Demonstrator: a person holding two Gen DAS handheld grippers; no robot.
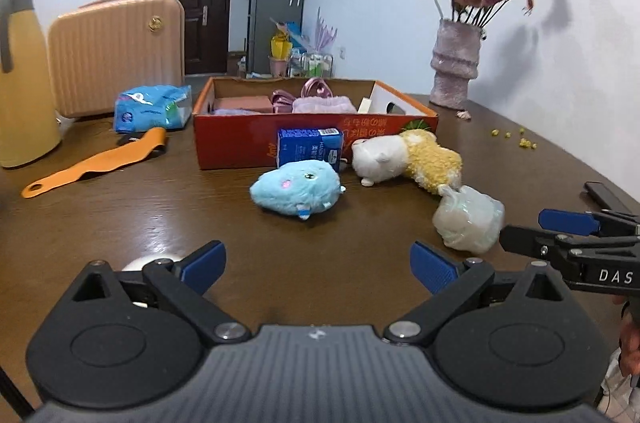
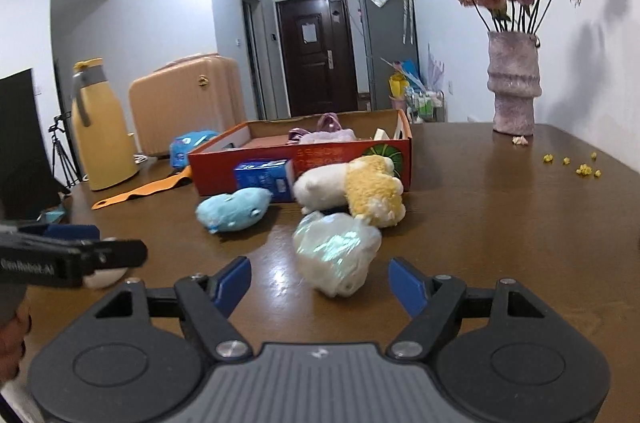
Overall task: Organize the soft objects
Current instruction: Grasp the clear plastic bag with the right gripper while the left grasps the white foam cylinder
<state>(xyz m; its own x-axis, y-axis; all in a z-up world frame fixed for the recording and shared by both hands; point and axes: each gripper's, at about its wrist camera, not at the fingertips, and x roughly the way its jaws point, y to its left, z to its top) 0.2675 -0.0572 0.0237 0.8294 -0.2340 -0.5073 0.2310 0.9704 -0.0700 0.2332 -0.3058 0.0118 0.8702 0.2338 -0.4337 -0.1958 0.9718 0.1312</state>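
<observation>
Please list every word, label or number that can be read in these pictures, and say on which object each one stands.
"DAS": on the right gripper body, cut by the picture edge.
Left gripper body: white print, too blurred.
Orange box: printed characters, upside down, unreadable.
Blue carton: small print, too blurred.
Blue packet: unreadable.

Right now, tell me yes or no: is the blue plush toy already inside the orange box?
No. The blue plush toy lies on the table in front of the orange box, not in it.
</observation>
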